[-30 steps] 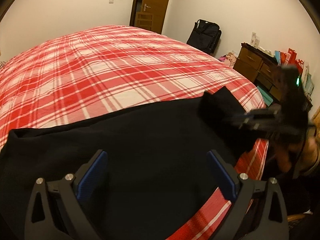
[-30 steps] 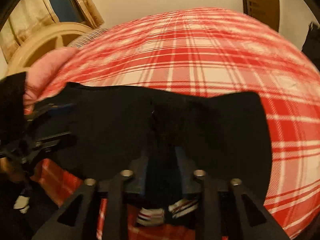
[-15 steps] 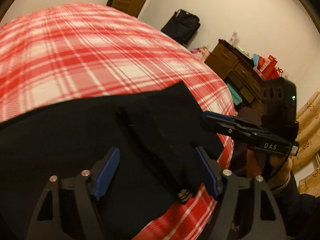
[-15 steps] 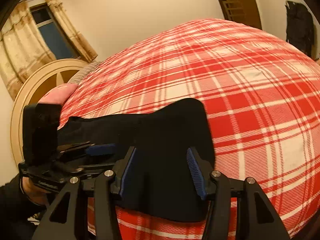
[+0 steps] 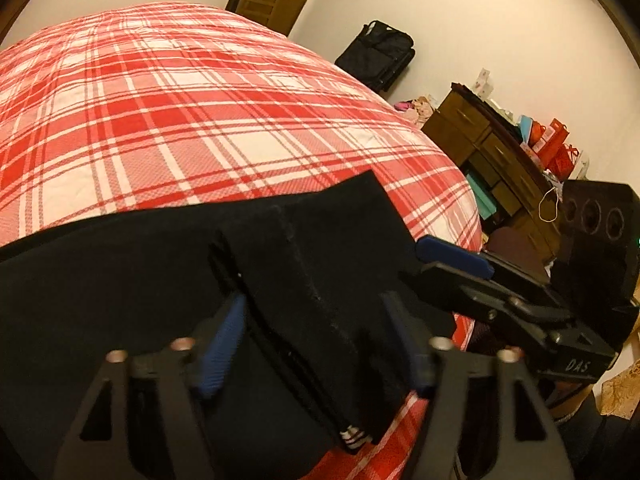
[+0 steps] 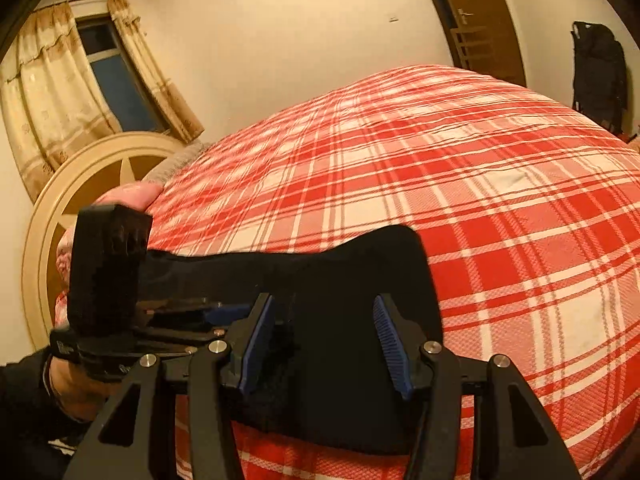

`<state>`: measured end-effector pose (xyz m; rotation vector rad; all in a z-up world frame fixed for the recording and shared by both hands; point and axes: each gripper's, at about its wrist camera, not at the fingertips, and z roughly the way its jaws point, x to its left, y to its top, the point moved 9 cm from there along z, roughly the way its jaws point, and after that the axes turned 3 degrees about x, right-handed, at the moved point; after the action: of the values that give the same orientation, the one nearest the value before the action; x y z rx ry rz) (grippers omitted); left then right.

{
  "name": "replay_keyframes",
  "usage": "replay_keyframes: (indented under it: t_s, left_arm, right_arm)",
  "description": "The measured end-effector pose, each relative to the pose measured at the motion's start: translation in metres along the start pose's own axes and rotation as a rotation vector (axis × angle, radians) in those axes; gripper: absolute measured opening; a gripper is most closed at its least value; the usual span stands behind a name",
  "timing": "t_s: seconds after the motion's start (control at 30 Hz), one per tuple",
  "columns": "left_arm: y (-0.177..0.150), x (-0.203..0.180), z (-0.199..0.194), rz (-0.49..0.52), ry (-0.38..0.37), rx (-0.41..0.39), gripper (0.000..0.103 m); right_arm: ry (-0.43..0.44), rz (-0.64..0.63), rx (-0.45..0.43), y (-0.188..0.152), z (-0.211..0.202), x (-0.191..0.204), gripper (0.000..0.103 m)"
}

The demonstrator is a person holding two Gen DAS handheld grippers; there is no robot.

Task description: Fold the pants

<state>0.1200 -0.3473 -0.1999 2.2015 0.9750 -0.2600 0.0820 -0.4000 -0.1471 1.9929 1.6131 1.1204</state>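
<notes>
Black pants (image 5: 120,280) lie across the near edge of a red-and-white plaid bed (image 5: 200,100). A folded layer with a striped band end (image 5: 354,438) lies between the fingers of my left gripper (image 5: 316,344), whose jaws stand apart around it. My right gripper (image 6: 322,344) is open over the end of the pants (image 6: 360,280), which lie flat below it. The right gripper also shows in the left wrist view (image 5: 472,276), beside the pants' right edge. The left gripper shows in the right wrist view (image 6: 192,312), at the left.
A wooden dresser (image 5: 492,152) with gift bags stands right of the bed. A black suitcase (image 5: 380,56) stands by the wall near a door. A curtained window (image 6: 116,76) and round headboard (image 6: 80,184) are at the left. The bed's near edge drops off below.
My right gripper has let go of the pants and opened, leaving the folded end on the bed. My left gripper has moved right, over the folded layer, and its jaws have narrowed around it.
</notes>
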Motion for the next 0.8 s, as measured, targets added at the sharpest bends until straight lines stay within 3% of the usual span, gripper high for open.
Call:
replay_keyframes:
  t_s: [0.03,0.13,0.23,0.33,0.5,0.53,0.57,0.6,0.67,0.8]
  left_arm:
    - [-0.0001,-0.0002,0.0012,0.006,0.003,0.006,0.044]
    - [-0.0022,0.003,0.0027,0.009,0.011,0.007,0.037]
    - [-0.002,0.0053,0.0037,-0.006,0.002,0.006,0.038]
    - [-0.0012,0.0043,0.0056,-0.009,-0.011,0.014,0.048]
    - [-0.0006,0.0002,0.0058,0.004,-0.006,0.023,0.047]
    - [0.0001,0.0,0.0055,0.016,0.008,0.021,0.041]
    - [0.0002,0.0016,0.0053,0.024,0.029,0.02,0.024]
    - [0.0009,0.0031,0.0057,0.026,0.04,0.021,0.019]
    - [0.0018,0.0054,0.0054,0.012,0.031,0.02,0.014]
    - [0.001,0.0013,0.0063,0.056,0.086,0.019,0.014]
  right_arm:
    - [0.001,0.008,0.003,0.0,0.0006,-0.002,0.053]
    - [-0.004,0.015,0.018,-0.0023,0.0052,-0.0047,0.053]
    - [-0.004,0.001,0.022,-0.0043,0.007,-0.0016,0.053]
    - [-0.006,-0.012,0.016,-0.0041,0.0067,0.0007,0.053]
    - [-0.007,-0.001,0.006,-0.0027,0.0055,-0.0025,0.053]
    - [-0.008,0.002,0.006,-0.0026,0.0055,-0.003,0.053]
    - [-0.01,0.004,0.006,-0.0031,0.0057,-0.0036,0.053]
    - [-0.013,0.005,0.009,-0.0037,0.0066,-0.0047,0.053]
    - [-0.018,0.007,0.014,-0.0047,0.0081,-0.0061,0.053]
    - [-0.02,0.008,0.006,-0.0033,0.0073,-0.0067,0.053]
